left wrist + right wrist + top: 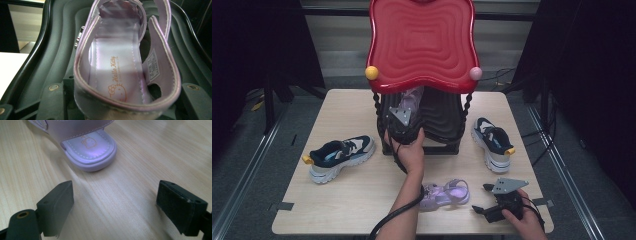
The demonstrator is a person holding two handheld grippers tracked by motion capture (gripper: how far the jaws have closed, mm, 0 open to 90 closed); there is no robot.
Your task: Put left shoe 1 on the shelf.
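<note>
A: So where's our lilac sandal?
B: Our left hand-held gripper has it clamped by the heel, inside the black shelf of the red-topped rack.
A: And the right hand-held gripper?
B: Released, jaws wide, over the tabletop, just short of the other sandal.

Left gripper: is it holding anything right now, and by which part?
The left gripper holds a lilac sandal by its heel end, over the black shelf of the shoe rack. The right gripper holds nothing; its jaws stand open over the table.
</note>
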